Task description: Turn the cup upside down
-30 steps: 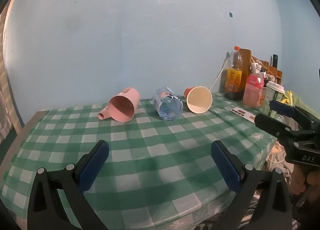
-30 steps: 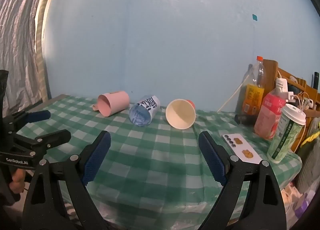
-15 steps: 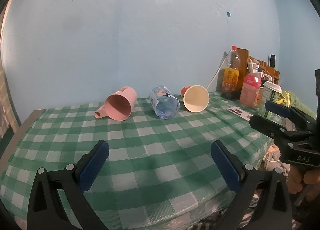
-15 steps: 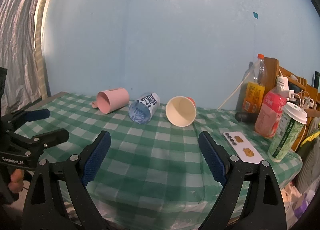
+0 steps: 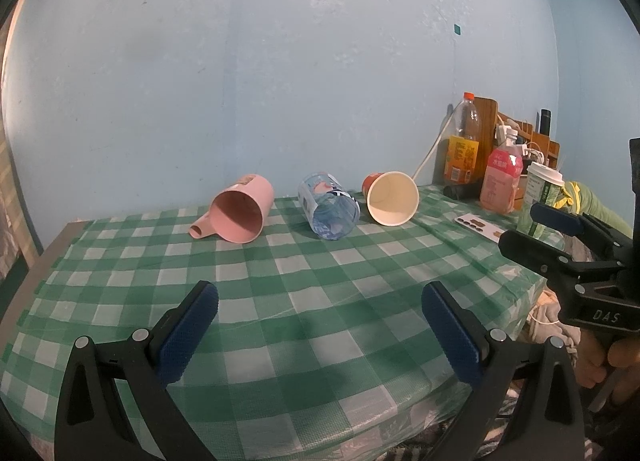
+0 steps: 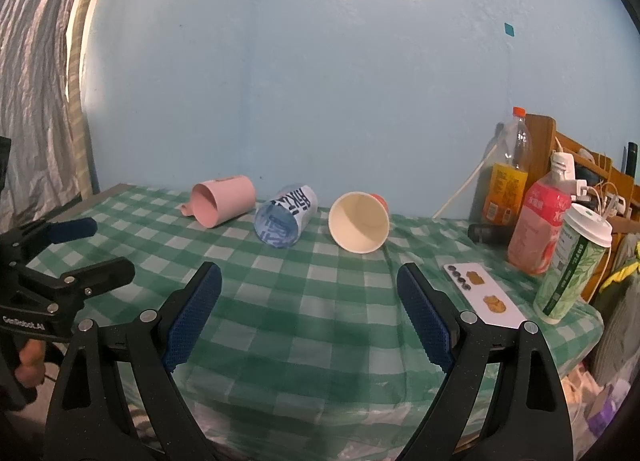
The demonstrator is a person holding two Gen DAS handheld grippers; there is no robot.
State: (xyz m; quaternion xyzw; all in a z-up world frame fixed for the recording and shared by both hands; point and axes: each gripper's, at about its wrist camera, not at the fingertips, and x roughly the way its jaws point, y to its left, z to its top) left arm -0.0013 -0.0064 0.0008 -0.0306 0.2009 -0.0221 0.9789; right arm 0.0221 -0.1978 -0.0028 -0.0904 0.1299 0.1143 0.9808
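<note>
While sideways, pink cup [image 5: 239,208] open-mouthed.

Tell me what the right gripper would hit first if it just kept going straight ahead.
Probably the cream-lined orange paper cup lying on its side, mouth toward the open right gripper. Only green checked tablecloth lies between. The clear blue-printed plastic cup sits just left of that line; depth is uncertain.
</note>
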